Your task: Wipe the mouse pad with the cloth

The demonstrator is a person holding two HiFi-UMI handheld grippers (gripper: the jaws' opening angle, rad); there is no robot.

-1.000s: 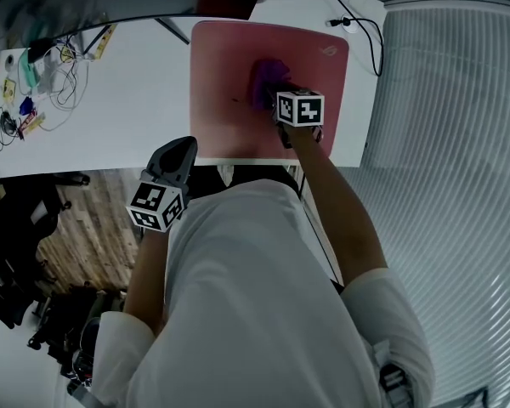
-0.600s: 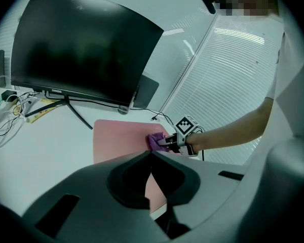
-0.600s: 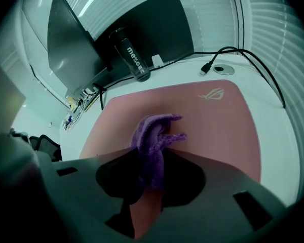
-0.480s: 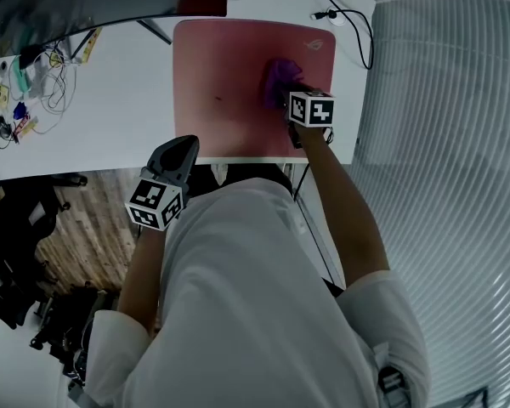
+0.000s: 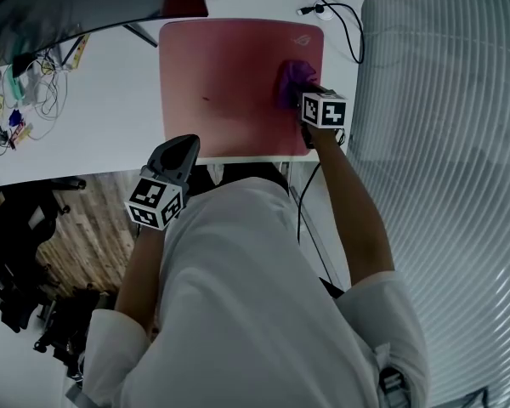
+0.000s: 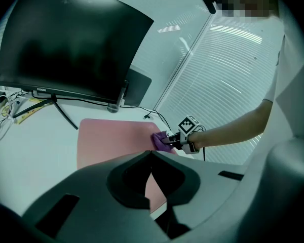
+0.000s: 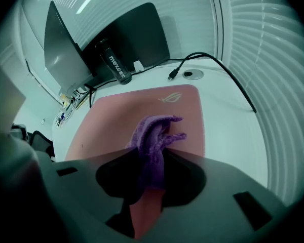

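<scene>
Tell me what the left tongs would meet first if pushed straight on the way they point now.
Probably the mouse pad's near edge: the left tongs, shut, point over the desk's front towards it. Depth is unclear.

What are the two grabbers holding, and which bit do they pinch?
The right gripper pinches the purple cloth by its bunched near end; the rest lies on the mouse pad. The left gripper holds nothing, jaws together.

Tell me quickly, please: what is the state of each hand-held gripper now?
Left hand-held gripper: closed, holding nothing.
Right hand-held gripper: closed on the purple cloth, which lies on the mouse pad.
</scene>
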